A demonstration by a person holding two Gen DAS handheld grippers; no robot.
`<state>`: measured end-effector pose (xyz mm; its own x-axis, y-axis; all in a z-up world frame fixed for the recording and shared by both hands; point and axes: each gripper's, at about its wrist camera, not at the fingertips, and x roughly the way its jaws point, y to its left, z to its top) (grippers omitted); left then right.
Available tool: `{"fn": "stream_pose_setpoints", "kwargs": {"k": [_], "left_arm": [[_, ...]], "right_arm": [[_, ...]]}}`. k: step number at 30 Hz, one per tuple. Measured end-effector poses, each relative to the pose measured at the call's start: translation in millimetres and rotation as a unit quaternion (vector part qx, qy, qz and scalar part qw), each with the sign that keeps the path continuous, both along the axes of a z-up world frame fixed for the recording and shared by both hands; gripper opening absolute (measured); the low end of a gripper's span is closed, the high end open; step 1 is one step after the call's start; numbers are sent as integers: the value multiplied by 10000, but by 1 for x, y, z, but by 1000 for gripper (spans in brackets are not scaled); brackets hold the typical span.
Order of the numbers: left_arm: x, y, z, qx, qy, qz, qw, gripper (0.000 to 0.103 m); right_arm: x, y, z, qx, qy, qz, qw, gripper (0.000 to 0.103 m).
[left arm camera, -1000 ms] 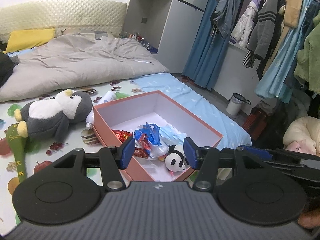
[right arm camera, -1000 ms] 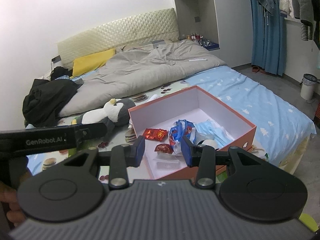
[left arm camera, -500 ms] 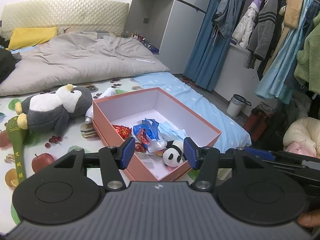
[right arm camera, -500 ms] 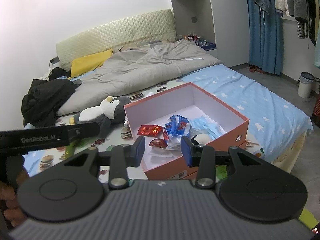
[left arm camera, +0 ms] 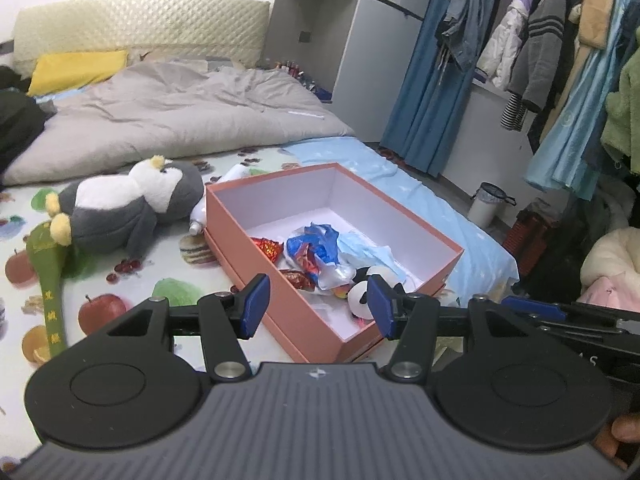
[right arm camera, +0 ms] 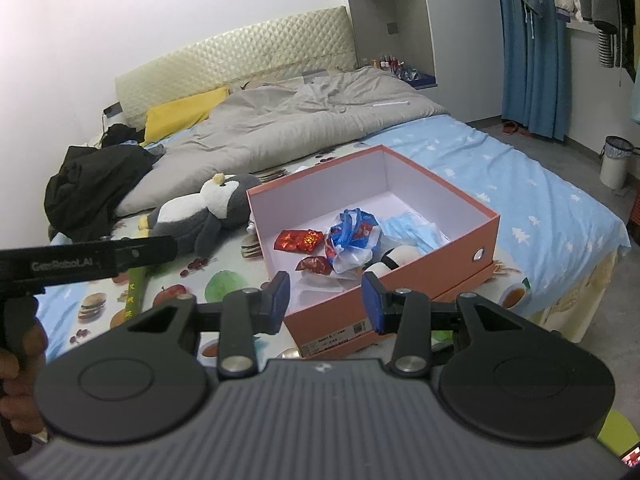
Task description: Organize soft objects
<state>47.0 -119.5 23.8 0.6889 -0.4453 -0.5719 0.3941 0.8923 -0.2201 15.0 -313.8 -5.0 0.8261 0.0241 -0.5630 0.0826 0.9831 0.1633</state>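
A bed (right arm camera: 520,184) fills the room, its near part spread with a fruit-print sheet (left arm camera: 132,276); the landmark is an open orange box (left arm camera: 320,332) standing on that sheet near the foot edge. Behind the box lie a grey quilt (left arm camera: 172,116) and a yellow pillow (left arm camera: 76,68) against a padded headboard (right arm camera: 240,56); to the right of the box, off the bed, are a blue curtain (left arm camera: 420,92), hanging clothes (left arm camera: 540,52) and a small bin (right arm camera: 616,160). Just left of the box lies a penguin plush (left arm camera: 120,208) on its side, touching a green strip (left arm camera: 50,280). Inside the box are a small panda plush (left arm camera: 366,292) at the near right corner, a blue bag (right arm camera: 352,232), a blue mask (right arm camera: 412,228) and red wrappers (right arm camera: 298,240). The left gripper (left arm camera: 316,306) hovers over the near rim of the box, its fingers (left arm camera: 256,304) moderately apart and empty, touching nothing. The right gripper (right arm camera: 324,300) hovers before the near wall of the box, its fingers (right arm camera: 278,300) somewhat narrower, also empty. Compared with one second earlier, the box appears a little farther from both cameras and higher in view, and the finger gaps are unchanged.
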Motion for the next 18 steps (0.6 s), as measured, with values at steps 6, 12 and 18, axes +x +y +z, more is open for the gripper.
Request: {"fn": "stream_pose_setpoints", "kwargs": {"k": [6, 12, 18], "left_arm": [[4, -3, -8, -26, 57, -66, 10000, 60], [4, -4, -5, -84, 2, -115, 9999, 74], [5, -3, 1, -40, -71, -173, 9998, 102]], "right_arm": [[0, 1, 1, -92, -61, -33, 9999, 43], [1, 2, 5, -211, -97, -48, 9997, 71], [4, 0, 8, -313, -162, -132, 9993, 91]]}}
